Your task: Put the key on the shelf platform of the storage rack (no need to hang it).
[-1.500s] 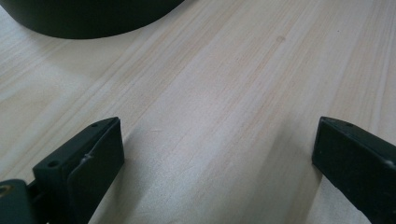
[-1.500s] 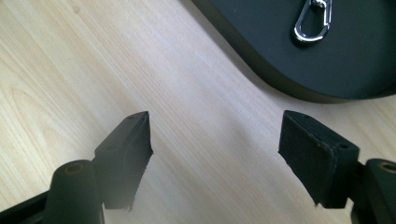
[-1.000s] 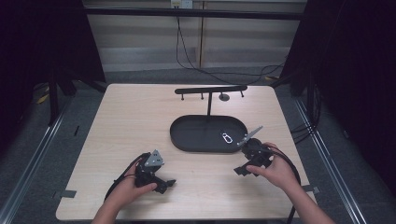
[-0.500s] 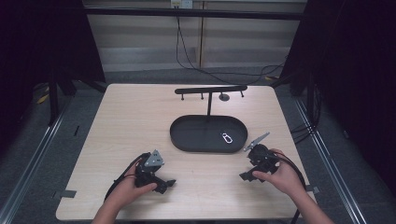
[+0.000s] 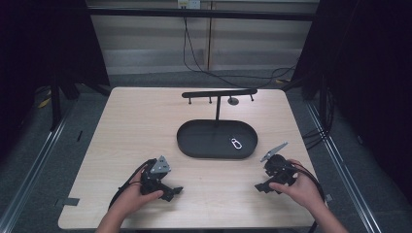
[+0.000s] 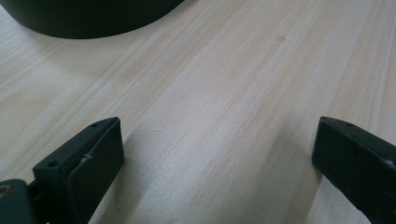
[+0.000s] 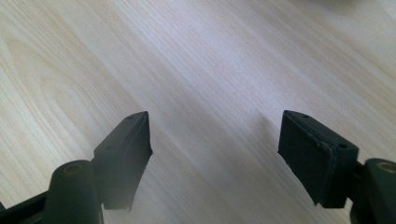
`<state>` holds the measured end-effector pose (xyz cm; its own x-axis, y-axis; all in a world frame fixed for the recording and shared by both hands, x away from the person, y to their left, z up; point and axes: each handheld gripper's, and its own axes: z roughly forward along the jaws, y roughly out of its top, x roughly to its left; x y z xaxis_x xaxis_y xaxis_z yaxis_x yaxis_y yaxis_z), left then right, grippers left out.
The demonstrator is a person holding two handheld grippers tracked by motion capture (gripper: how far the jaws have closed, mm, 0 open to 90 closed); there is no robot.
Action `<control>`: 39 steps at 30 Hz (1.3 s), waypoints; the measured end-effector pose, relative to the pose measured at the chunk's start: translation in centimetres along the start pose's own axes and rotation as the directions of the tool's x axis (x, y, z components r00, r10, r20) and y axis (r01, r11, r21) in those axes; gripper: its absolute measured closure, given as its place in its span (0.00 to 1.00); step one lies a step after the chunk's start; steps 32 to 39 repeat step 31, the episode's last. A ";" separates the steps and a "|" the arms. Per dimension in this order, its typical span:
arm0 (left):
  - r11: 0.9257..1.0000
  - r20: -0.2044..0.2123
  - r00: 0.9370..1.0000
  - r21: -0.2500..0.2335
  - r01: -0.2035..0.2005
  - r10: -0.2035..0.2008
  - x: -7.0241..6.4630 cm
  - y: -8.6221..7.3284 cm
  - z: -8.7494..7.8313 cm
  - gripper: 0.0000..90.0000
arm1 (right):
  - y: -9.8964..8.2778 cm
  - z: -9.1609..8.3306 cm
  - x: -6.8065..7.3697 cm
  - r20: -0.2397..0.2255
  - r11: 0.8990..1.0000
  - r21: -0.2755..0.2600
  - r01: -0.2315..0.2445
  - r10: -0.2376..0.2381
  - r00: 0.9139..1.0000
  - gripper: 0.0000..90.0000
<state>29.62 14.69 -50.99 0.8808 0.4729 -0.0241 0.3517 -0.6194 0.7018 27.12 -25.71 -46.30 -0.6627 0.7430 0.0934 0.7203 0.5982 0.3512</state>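
1. Two tongs, left (image 5: 176, 191) and right (image 5: 260, 187), rest low on the surface (image 5: 136, 126), both spread wide with nothing between them.
2. The clip (image 5: 236, 143) lies in the tray (image 5: 194, 141), frame centre, probably awaiting pickup.

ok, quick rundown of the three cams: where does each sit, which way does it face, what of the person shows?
High view: above the person's side, looking forward and down on the table; shows the tray, the rack, both hands, the left gripper and right gripper.
Left gripper view: on the left gripper, low, facing bare wood and the tray's edge; open jaws show.
Right gripper view: on the right gripper, facing bare wood; open jaws show.
Shared: high and left gripper views both show the tray; all show the table.
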 end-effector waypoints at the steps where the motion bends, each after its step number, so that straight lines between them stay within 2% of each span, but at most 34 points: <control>1: 1.000 0.000 1.000 0.000 -0.001 0.001 0.0 0.0 0.0 0.02 | -0.1 0.0 0.0 0.000 1.000 -0.001 -0.001 0.001 1.000 0.28; 2: 1.000 0.000 1.000 -0.008 0.010 -0.010 -0.1 0.0 0.0 0.02 | -0.3 0.0 -0.1 0.003 1.000 -0.003 -0.003 0.003 1.000 0.28; 5: 1.000 0.000 1.000 0.001 -0.001 0.001 0.0 0.0 0.0 0.02 | -0.6 0.0 -0.2 0.007 1.000 -0.014 -0.006 0.006 1.000 0.28; 7: 1.000 -0.001 1.000 -0.008 0.011 -0.011 -0.1 0.0 0.0 0.02 | -0.9 0.0 -0.3 0.010 1.000 -0.018 -0.005 0.005 1.000 0.28; 8: 1.000 0.000 1.000 0.001 -0.001 0.001 0.0 0.0 0.0 0.02 | -1.0 0.0 -0.3 0.009 1.000 -0.013 -0.006 0.006 1.000 0.28; 12: 1.000 -0.001 1.000 -0.008 0.011 -0.011 -0.1 0.0 0.0 0.02 | -1.4 0.0 -0.4 0.012 1.000 -0.018 -0.010 0.010 1.000 0.28; 23: 1.000 0.000 1.000 0.001 -0.001 0.001 0.0 0.0 0.0 0.02 | -2.3 0.2 -0.6 0.016 1.000 -0.030 -0.004 0.005 1.000 0.29; 26: 1.000 -0.001 1.000 -0.008 0.011 -0.011 -0.1 0.0 0.0 0.02 | -2.4 0.2 -0.8 0.015 0.999 -0.038 -0.003 0.003 1.000 0.29; 28: 1.000 0.000 1.000 0.000 0.000 0.000 0.0 0.0 0.0 0.02 | -2.4 0.3 -0.8 0.008 0.999 -0.036 -0.008 0.009 1.000 0.29; 30: 1.000 -0.001 1.000 -0.008 0.010 -0.010 -0.1 0.0 0.0 0.02 | -2.4 0.4 -0.7 0.010 0.999 -0.036 -0.001 0.002 1.000 0.29; 39: 1.000 -0.001 1.000 -0.007 0.010 -0.010 -0.1 0.0 0.0 0.02 | -2.3 0.4 -0.6 0.011 0.999 -0.037 0.001 -0.001 1.000 0.30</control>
